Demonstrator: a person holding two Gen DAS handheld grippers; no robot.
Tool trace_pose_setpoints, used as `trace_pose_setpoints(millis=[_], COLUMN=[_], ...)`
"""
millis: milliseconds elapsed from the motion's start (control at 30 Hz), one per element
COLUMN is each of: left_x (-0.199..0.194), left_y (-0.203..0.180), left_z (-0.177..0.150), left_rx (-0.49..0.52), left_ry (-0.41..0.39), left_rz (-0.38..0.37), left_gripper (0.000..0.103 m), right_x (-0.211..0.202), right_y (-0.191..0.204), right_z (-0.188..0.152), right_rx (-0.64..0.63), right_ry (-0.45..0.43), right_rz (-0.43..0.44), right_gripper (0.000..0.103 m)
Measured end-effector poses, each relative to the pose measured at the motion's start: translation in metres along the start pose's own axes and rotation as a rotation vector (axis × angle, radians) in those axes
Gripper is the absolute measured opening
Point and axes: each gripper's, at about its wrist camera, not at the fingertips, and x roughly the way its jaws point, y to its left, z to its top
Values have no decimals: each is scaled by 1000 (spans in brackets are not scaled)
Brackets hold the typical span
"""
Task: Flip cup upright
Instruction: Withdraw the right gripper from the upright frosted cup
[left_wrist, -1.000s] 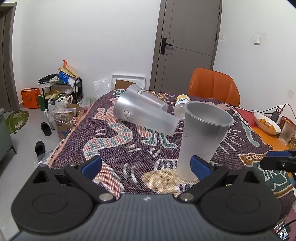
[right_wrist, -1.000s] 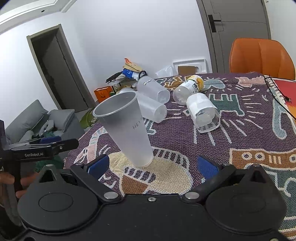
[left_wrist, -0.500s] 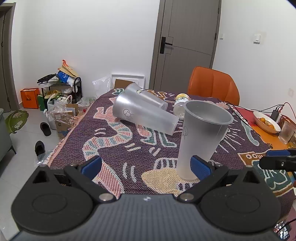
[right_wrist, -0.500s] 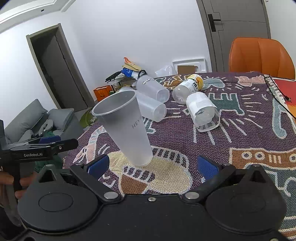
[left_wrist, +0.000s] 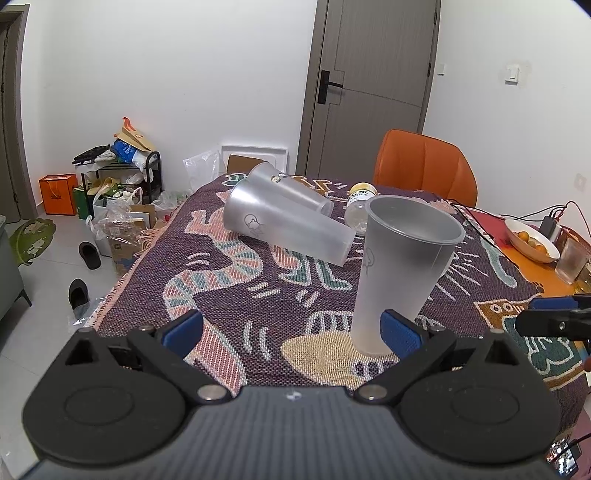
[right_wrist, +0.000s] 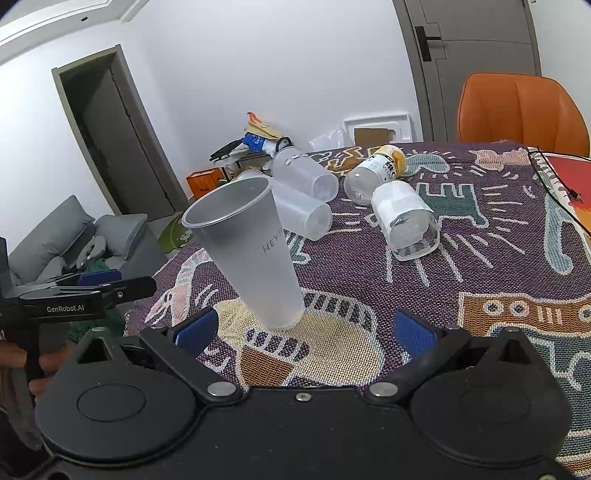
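Note:
A tall frosted plastic cup (left_wrist: 400, 269) stands upright on the patterned tablecloth, mouth up; it also shows in the right wrist view (right_wrist: 255, 251). My left gripper (left_wrist: 291, 328) is open and empty, its right pad close beside the cup's base. My right gripper (right_wrist: 303, 328) is open and empty, just in front of the cup's base. Two more frosted cups (left_wrist: 284, 225) lie on their sides behind it. A clear glass (right_wrist: 404, 219) and a small bottle (right_wrist: 376, 171) lie on their sides further right.
An orange chair (left_wrist: 424, 170) stands at the table's far end. A bowl of fruit (left_wrist: 532, 240), a glass (left_wrist: 572, 258) and cables sit at the right edge. The table's left edge (left_wrist: 122, 284) drops to a floor with slippers and clutter.
Both grippers stay open and have barely moved. The upright cup stands in the same place.

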Motion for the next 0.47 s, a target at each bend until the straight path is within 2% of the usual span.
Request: trace_pose_setpoints(millis=[467], left_x=[2], left_y=[-3], left_z=[-2], left_rx=[16], left_ry=[7], left_rz=[-6], left_gripper=[101], right_x=[3], right_y=[-1], right_z=[-2], right_rx=[3], right_ry=[11], right_rz=[-1], right_gripper=[103])
